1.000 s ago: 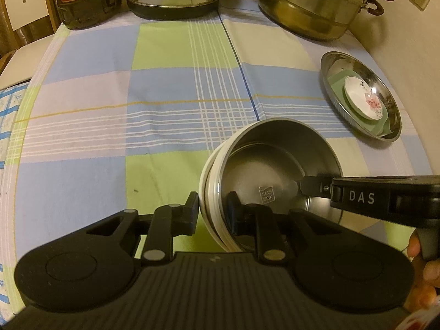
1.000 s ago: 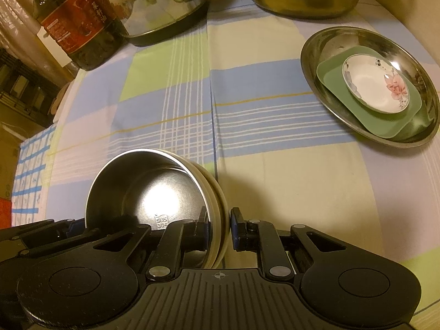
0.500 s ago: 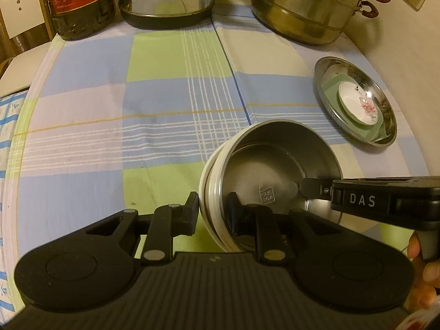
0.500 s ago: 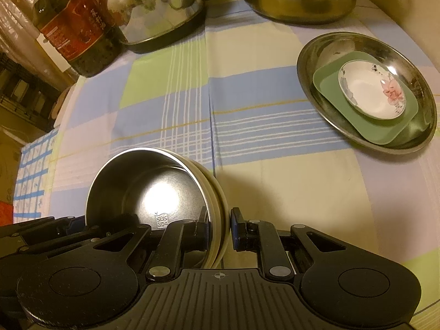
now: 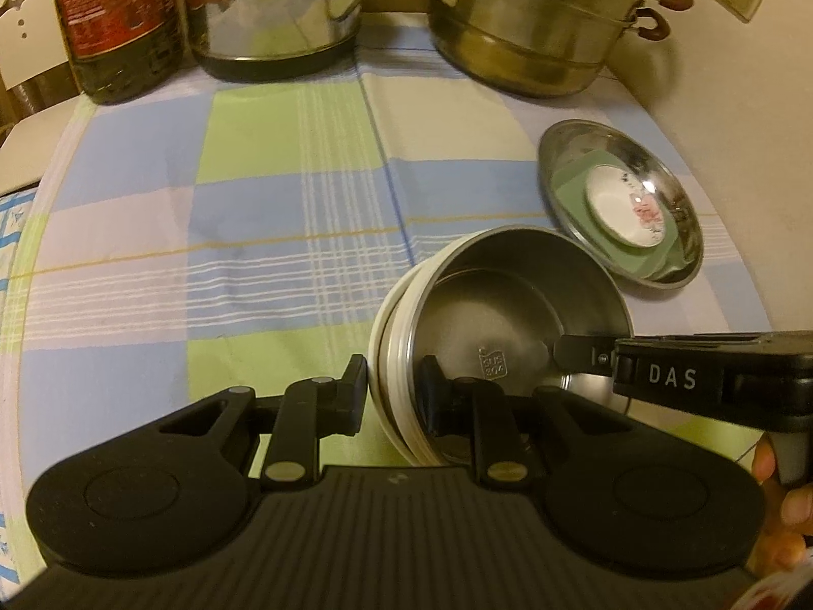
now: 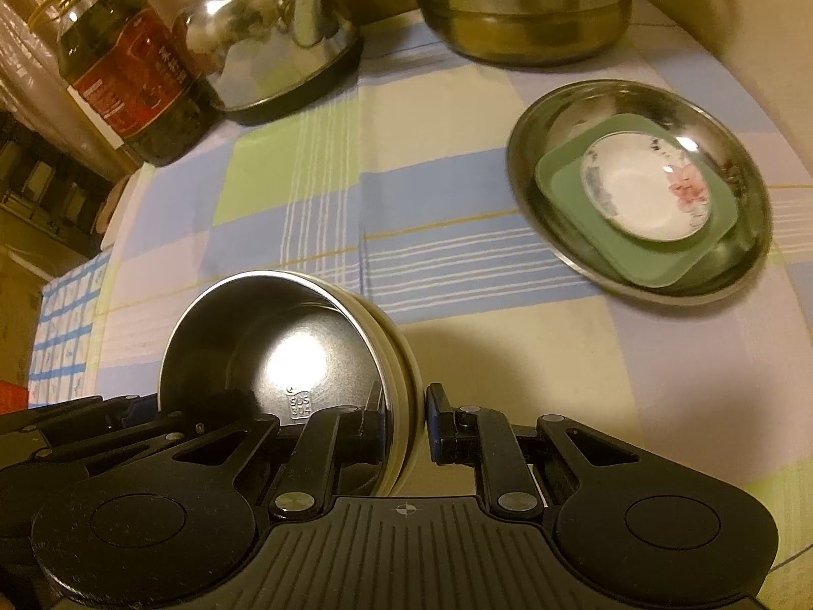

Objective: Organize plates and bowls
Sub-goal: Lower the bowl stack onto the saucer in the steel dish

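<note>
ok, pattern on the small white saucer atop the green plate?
Small white saucer: pink flower with grey brushwork; clearest in right wrist view.

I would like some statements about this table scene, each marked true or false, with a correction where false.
1. Both claws grip the rim of the steel bowl, the left claw on one side, the right claw on the other. True.
2. The flowered dish lies directly on the tablecloth. False: it sits on a green square plate inside the steel plate.
3. The steel bowl holds soup. False: it is empty.
4. An oil bottle stands beside the kettle. True.
</note>
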`<state>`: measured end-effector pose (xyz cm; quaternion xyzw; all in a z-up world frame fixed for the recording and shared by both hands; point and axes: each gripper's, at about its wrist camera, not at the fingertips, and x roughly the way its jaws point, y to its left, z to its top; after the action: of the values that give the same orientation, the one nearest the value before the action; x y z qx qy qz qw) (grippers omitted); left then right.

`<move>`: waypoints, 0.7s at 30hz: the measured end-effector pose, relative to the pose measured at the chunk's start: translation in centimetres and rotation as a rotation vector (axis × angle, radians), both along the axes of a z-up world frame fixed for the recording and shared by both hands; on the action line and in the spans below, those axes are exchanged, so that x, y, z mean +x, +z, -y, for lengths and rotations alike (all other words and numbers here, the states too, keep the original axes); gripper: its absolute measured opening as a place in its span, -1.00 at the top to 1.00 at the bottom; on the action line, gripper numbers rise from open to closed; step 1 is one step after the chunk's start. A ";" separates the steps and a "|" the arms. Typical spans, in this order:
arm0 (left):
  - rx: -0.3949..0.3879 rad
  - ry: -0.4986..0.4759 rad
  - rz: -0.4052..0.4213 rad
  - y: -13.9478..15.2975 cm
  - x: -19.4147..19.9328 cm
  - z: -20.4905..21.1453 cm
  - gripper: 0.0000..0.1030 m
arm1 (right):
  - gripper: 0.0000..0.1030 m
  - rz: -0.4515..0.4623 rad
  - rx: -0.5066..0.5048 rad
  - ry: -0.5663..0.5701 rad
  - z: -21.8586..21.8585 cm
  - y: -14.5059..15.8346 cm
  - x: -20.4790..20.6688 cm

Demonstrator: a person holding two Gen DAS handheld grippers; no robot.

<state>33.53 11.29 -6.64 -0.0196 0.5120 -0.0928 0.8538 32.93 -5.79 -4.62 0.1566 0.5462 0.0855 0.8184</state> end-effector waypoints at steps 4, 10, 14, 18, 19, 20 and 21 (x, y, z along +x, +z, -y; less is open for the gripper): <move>-0.005 -0.018 0.012 0.5 0.1 1.6 0.63 | 0.70 0.002 0.001 -0.019 1.8 0.5 -0.5; -0.007 -0.054 0.037 1.3 0.2 4.6 0.63 | 0.70 0.009 0.007 -0.060 5.0 1.3 -1.2; -0.009 -0.080 0.053 1.9 0.2 6.8 0.64 | 0.70 0.019 0.009 -0.088 7.2 1.8 -1.5; -0.014 -0.103 0.062 2.3 0.2 9.1 0.63 | 0.70 0.031 0.005 -0.111 9.6 2.3 -2.0; -0.016 -0.108 0.064 2.3 0.3 9.7 0.63 | 0.70 0.033 0.003 -0.116 10.2 2.5 -2.1; -0.019 -0.113 0.066 2.4 0.3 10.2 0.63 | 0.70 0.036 0.000 -0.120 10.7 2.5 -2.1; -0.021 -0.117 0.068 2.5 0.4 10.7 0.63 | 0.70 0.039 -0.003 -0.123 11.2 2.6 -2.2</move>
<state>33.89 0.55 -4.13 0.0047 0.4819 -0.1485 0.8635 30.77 -17.01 -1.99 0.1870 0.5197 0.0372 0.8328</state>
